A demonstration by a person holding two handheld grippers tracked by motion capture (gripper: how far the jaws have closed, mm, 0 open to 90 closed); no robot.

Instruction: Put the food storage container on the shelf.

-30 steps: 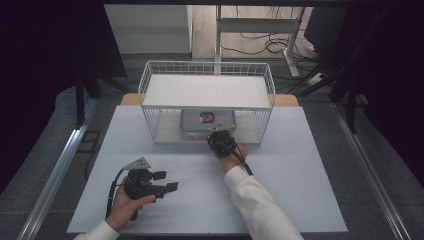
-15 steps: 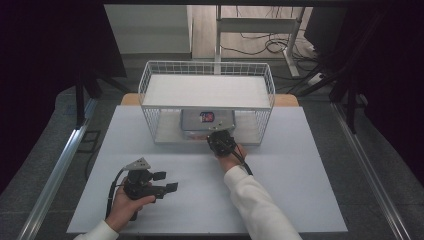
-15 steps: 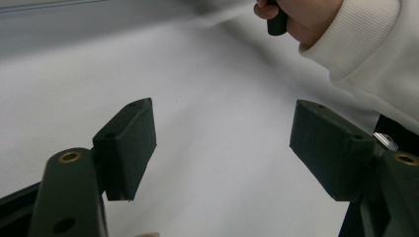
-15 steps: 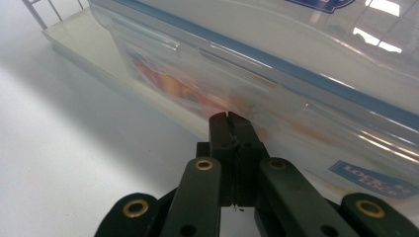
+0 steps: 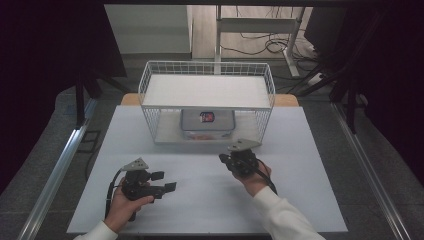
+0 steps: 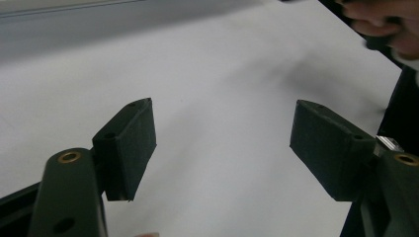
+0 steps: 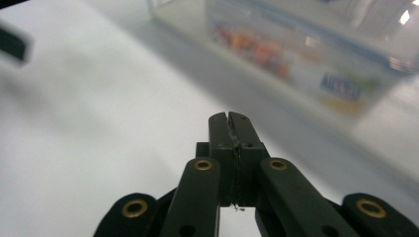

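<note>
A clear lidded container (image 5: 207, 123) sits on the lower level of a white wire rack (image 5: 207, 90) at the counter's (image 5: 310, 200) far edge, blurred in the right gripper view. Just in front of the rack, the right tool (image 5: 223, 158) has its jaws pressed together on nothing. Near the front left corner, the left tool (image 5: 164, 181) is spread wide and empty.

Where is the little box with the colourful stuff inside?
In the high view, the clear box sits on the lower level of the white wire rack, mid-table, just beyond the right gripper.
</note>
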